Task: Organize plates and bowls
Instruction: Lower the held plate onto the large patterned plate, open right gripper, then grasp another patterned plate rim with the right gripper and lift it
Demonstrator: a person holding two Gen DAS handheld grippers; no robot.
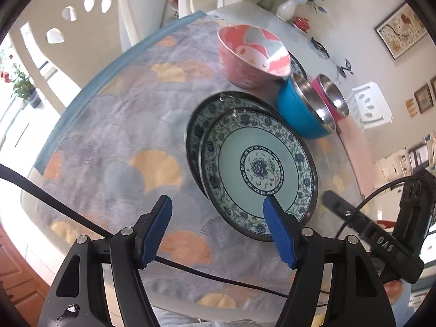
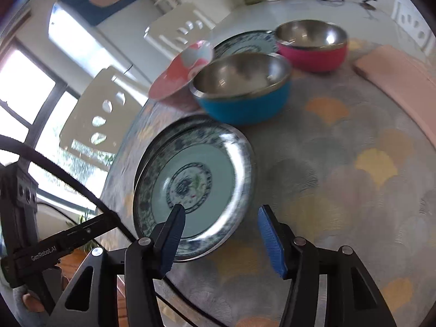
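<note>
My fingers (image 1: 163,218) on both hands gape wide, empty, over the table (image 1: 114,141). Top plate (image 1: 259,171) lies off-centre on another, seemingly; blue bowl (image 1: 302,109), magenta bowl (image 2: 313,51) and pink bowl (image 1: 250,57) crowd behind.

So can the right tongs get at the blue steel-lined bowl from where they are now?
Probably yes. The right tongs stand open, and patterned cloth leads to the blue steel-lined bowl; only the stacked floral plates sit slightly left.
</note>
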